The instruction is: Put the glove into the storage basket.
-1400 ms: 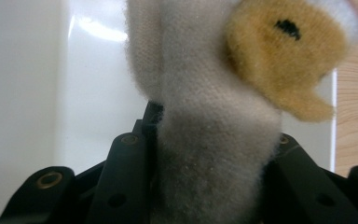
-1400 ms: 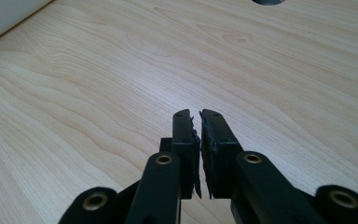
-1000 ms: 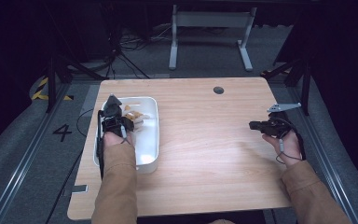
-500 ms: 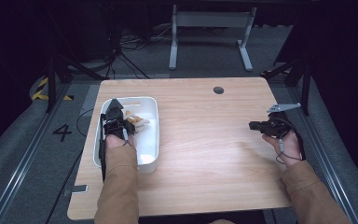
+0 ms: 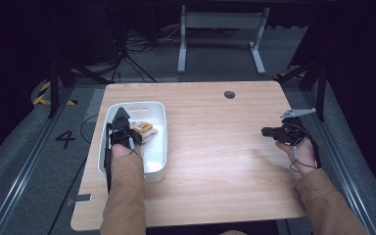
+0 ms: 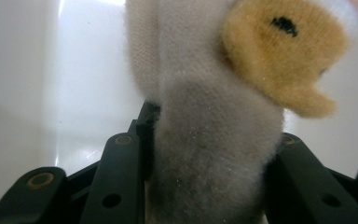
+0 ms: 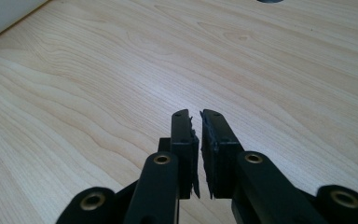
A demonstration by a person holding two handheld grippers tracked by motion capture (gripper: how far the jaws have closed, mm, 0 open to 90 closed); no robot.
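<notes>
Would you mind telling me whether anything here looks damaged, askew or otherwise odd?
One thing: the rubber pads lining the right gripper look frayed and ragged along their inner edges. Otherwise nothing stands out: the left gripper grips a white and tan soft toy inside the white bin, and the table looks tidy.

Tan sleeves [image 5: 127,196] are worn; black jaws with brass-ringed holes and a thin black cable [image 5: 108,171] are seen
</notes>
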